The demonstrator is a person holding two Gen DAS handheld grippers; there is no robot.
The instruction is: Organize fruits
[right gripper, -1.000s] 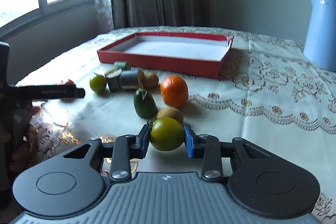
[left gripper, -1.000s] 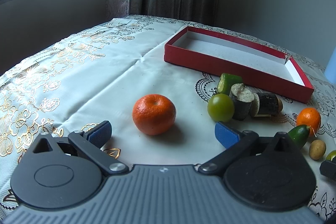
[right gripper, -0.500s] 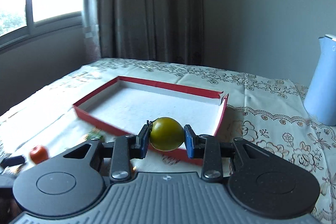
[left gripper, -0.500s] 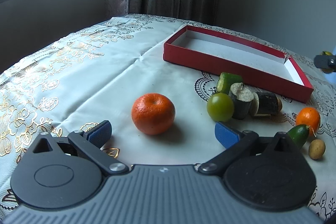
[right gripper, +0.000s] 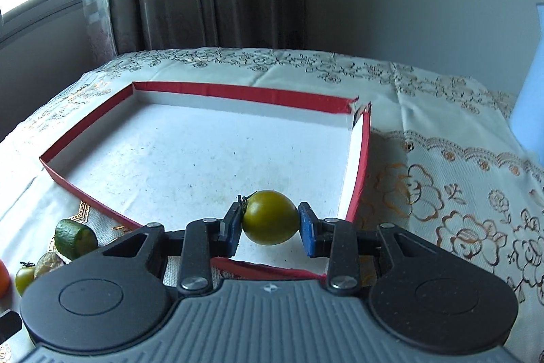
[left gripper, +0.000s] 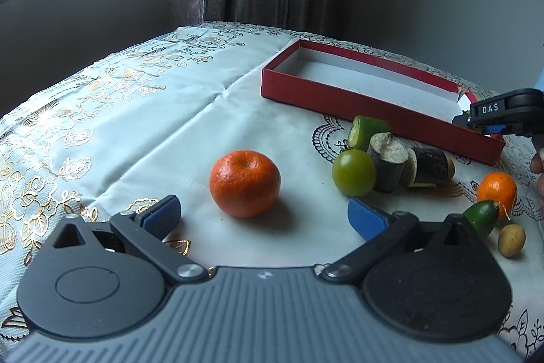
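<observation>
In the left wrist view, I am holding my left gripper (left gripper: 263, 215) low over the floral tablecloth (left gripper: 142, 125), its blue pads spread wide and closed on nothing. The large orange (left gripper: 244, 187) is sitting just beyond the gap, slightly left of centre and apart from both pads, so a straight push forward looks like all it should take to bracket it. To its right a green tomato (left gripper: 353, 171) is leaning against two dark cut chunks (left gripper: 408, 164), with a cucumber piece (left gripper: 367, 132) behind them; nearer the right edge are lying a small orange (left gripper: 496, 189), a small green fruit (left gripper: 482, 217) and a little tan fruit (left gripper: 511, 240). The red tray (left gripper: 380, 111) is lying far and right, long side running left to right, and my right gripper (left gripper: 476, 125) is poking in over its right end.

In the right wrist view, I am carrying a green tomato (right gripper: 270, 217) between my right gripper's (right gripper: 270, 225) blue pads, its stem at the left pad. The jaws are beginning to open, though both pads appear to be touching the fruit. The tomato is hanging above the tray's (right gripper: 224, 89) white floor, just inside the near right corner, so the drop looks to be straight down. The right hand is plainly the nearer one to the tray.
</observation>
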